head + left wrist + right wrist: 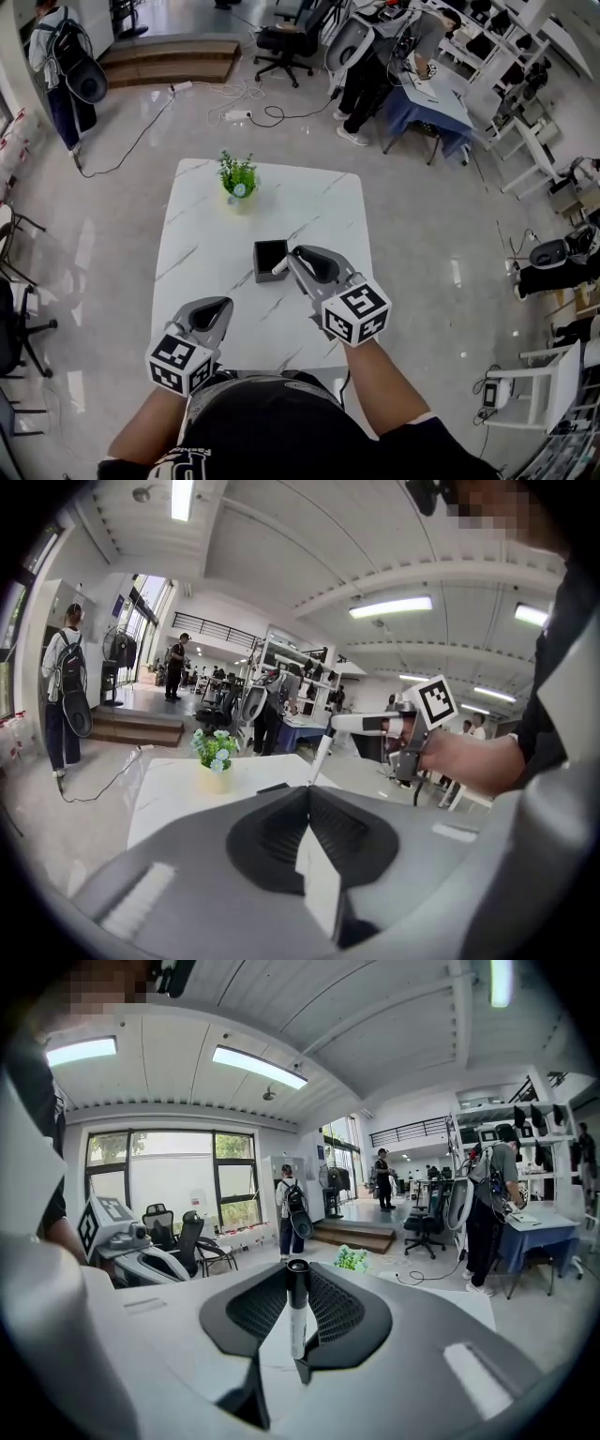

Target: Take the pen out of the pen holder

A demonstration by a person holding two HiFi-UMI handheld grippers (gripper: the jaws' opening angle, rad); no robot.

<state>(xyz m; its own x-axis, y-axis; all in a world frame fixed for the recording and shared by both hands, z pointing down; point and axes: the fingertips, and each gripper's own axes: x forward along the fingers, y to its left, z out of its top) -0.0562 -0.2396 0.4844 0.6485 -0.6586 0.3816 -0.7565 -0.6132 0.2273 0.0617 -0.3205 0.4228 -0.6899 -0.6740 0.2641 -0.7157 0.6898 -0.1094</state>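
The right tool (293,256) is clamped on the pen (297,1312), holding it at the holder's (267,255) right rim on the surface (319,202). The left tool (222,306), jaws together and empty, hovers over the near edge.

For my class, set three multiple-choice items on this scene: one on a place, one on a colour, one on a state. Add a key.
1. Where on the white marble table does the small green potted plant stand?
A at its near edge
B near its far edge
C at its right corner

2. What colour is the square pen holder?
A black
B red
C white

3. How is the right gripper?
A wide open
B shut on nothing
C shut on the white pen with a black cap

Key:
1 B, the head view shows it at the end away from the person.
2 A, it is dark against the pale top.
3 C, the right gripper view shows the pen between the jaws.
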